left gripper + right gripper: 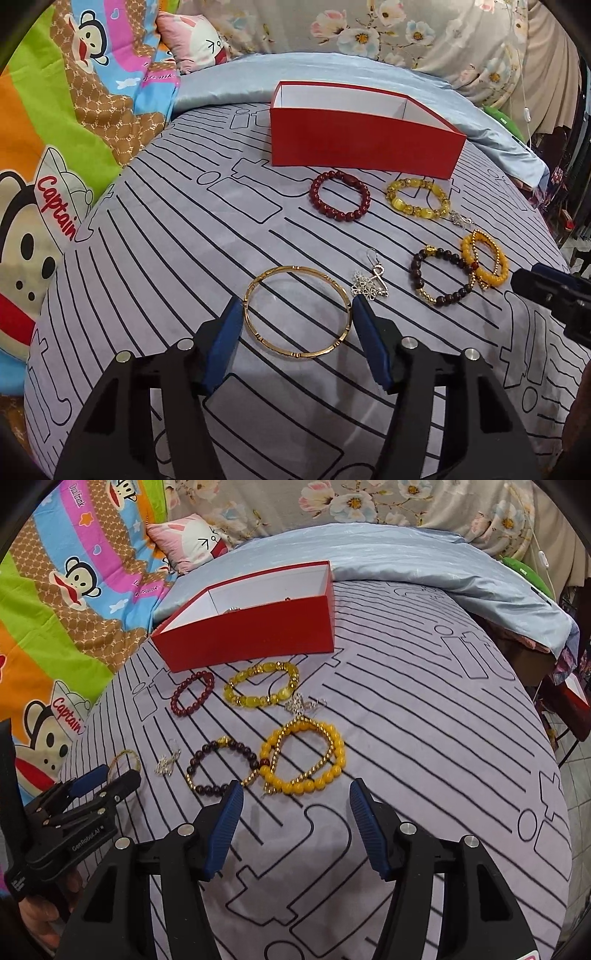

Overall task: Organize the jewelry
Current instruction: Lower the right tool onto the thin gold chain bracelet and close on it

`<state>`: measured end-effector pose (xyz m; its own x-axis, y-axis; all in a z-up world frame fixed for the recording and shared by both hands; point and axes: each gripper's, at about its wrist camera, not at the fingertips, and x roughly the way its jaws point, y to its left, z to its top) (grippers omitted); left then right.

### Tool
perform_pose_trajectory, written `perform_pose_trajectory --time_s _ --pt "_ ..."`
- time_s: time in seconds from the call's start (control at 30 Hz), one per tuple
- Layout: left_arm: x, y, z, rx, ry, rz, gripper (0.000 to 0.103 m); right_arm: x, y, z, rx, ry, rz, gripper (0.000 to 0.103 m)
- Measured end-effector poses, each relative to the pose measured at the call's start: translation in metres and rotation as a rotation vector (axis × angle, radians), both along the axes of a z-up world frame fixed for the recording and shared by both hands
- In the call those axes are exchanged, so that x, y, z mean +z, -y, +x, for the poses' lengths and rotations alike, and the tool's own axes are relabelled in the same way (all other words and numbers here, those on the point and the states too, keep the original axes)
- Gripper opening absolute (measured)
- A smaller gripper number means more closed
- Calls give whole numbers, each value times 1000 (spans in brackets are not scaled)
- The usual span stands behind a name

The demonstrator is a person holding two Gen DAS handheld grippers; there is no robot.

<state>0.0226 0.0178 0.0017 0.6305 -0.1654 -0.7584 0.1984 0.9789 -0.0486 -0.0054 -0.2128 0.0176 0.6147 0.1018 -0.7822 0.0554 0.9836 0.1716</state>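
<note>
The left gripper has its jaws spread around the gold bangle, not yet pinching. The right gripper hangs with jaws spread, the orange bead bracelet just ahead. Beyond lie more bracelets, loose on the bed. Farthest, the red box seems to hold a piece or two; most sorting remains.

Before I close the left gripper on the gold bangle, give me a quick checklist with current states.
1. Left gripper open: ok.
2. Gold bangle between its fingers: ok.
3. Silver earring away from the right-hand pad: not ok, it lies close beside it.
4. Red box open on top: ok.
5. Right gripper open, holding nothing: ok.
6. Pads touching the bangle: cannot tell.
</note>
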Motion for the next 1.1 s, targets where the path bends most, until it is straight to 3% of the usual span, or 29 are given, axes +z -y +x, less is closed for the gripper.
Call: perform_pose_trajectory --time_s 0.17,0.4,0.63,0.83,1.1 --pt "-4 2 5 -3 -10 -5 58 -3 -1 19 12 0 -41 39" --pt "-7 0 9 -2 -16 -11 58 -10 11 46 7 -16 -32 29" --pt "-7 1 10 -2 -16 -8 58 -17 8 64 49 -37 -92 14" --pt "-8 2 11 -3 -17 -6 58 -20 2 66 73 -42 -135 7" --pt "-9 3 12 -3 -17 -3 58 -20 13 63 47 -56 -74 7"
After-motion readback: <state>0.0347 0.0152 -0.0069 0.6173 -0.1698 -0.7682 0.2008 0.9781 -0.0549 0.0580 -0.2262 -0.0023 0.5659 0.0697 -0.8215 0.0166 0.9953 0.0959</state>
